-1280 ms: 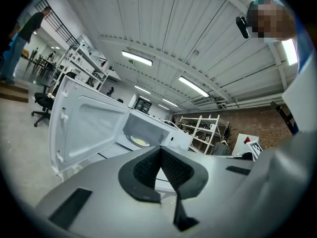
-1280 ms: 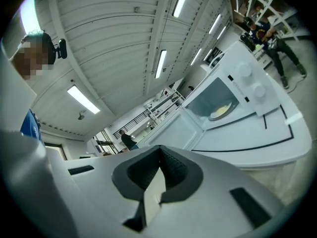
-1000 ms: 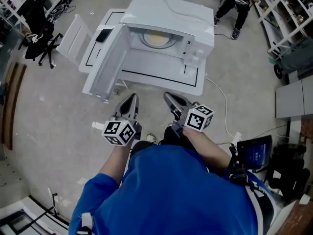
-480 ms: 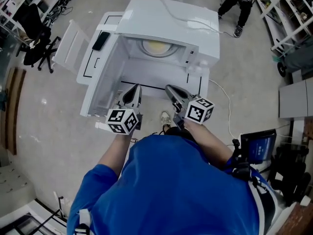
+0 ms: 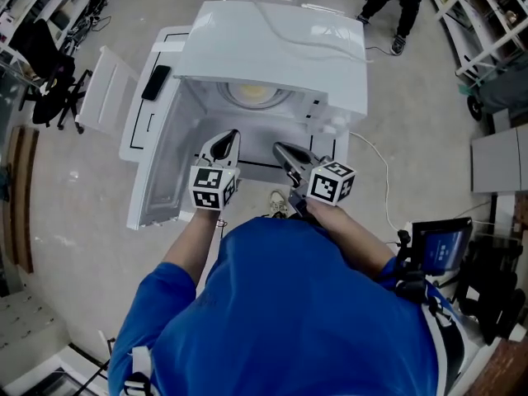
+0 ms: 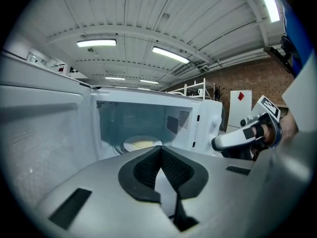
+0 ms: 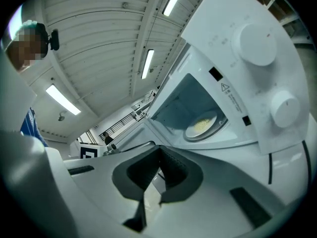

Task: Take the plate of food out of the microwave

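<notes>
Plate of food (image 5: 257, 95) sits inside the microwave (image 5: 276, 44), mid-cavity, with pale yellowish food on it. Nothing is touching it. The door (image 5: 155, 167) is swung wide open to the left, so access is sorted. Reach, grip, lift-out and set-down all remain, so by my read this is early stage.

Left gripper (image 5: 228, 138): jaws closed tip to tip, nothing between them. It is held in front of the cavity opening, short of the plate. Right gripper (image 5: 282, 148): same story, pads meeting at the tips and empty, just beside the left one on the control-panel side. My guess is a gripper must open before it can take the plate rim.

Counts:
- one plate, one microwave, one door
- two knobs (image 7: 253, 42) on the control panel
- two grippers, each with one marker cube (image 5: 212, 188)
- one white table (image 5: 137, 132) under the microwave
- one dark phone-like slab (image 5: 155, 82) on the table, left of the microwave
- one cable (image 5: 313, 38) draped over the microwave's top

Further out are what look like two white chairs (image 5: 103, 89), one at the table's left and one behind it. There is also one black office chair (image 5: 41, 52) at far left, and one person (image 5: 396, 2) at the top right of the head view, well apart from the work.
</notes>
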`<state>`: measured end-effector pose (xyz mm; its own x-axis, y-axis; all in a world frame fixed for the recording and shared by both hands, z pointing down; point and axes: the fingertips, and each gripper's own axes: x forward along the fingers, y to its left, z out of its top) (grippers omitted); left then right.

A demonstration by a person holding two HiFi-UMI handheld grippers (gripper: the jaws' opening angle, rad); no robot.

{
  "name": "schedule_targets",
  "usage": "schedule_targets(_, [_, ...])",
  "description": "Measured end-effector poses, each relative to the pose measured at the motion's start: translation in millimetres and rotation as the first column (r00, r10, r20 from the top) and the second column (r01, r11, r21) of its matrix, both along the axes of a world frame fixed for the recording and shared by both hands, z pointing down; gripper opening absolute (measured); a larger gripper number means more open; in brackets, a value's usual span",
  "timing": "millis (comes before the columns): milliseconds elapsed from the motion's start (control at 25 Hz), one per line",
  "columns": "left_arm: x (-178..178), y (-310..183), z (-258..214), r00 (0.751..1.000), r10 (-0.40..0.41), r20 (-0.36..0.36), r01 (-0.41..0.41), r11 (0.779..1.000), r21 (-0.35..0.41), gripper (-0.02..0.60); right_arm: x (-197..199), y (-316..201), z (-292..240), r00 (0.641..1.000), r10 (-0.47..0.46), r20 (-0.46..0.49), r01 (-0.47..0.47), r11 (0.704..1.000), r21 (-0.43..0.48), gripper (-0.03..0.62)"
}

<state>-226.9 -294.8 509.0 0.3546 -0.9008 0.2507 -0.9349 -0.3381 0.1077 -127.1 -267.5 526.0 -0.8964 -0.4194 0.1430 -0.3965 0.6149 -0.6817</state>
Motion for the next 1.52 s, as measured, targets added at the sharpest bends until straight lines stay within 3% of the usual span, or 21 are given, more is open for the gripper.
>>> schedule_targets(360, [6.2,-41.7,25.1,0.979,0.07,0.192,-0.066,0.997,-0.025,0.009,3.8,-22.1,16.8,1.0,-0.003,-0.028,0.003,1.0,-0.021,-0.003])
schedule_targets(640, [6.2,-66.4,47.0,0.909,0.151,0.389,-0.14,0.988,-0.058,0.012,12.7,-20.2,28.7,0.999,0.012,-0.031,-0.014,0.998,-0.061,-0.003])
schedule_targets(800, [8.8,-79.5,57.5,0.862,0.194,0.468,-0.18,0.981,-0.075,0.073,18.5,-19.1,34.1,0.999,0.023,-0.032,-0.025,0.997,-0.072,-0.003])
schedule_targets(920, [12.2,-87.1,66.4,0.811,0.232,0.536,-0.215,0.972,-0.096,0.087,22.0,-20.5,36.0,0.999,0.032,-0.032,-0.035,0.996,-0.077,-0.003])
schedule_targets(1200, [19.4,-99.4,75.3,0.66,0.307,0.685,-0.295,0.945,-0.139,0.089,28.2,-24.6,35.9,0.998,0.053,-0.027,-0.055,0.995,-0.081,-0.003])
schedule_targets(1520, [25.1,-100.8,83.9,0.492,0.38,0.783,-0.375,0.904,-0.203,0.091,31.1,-28.4,34.3,0.998,0.067,-0.02,-0.068,0.994,-0.08,-0.003])
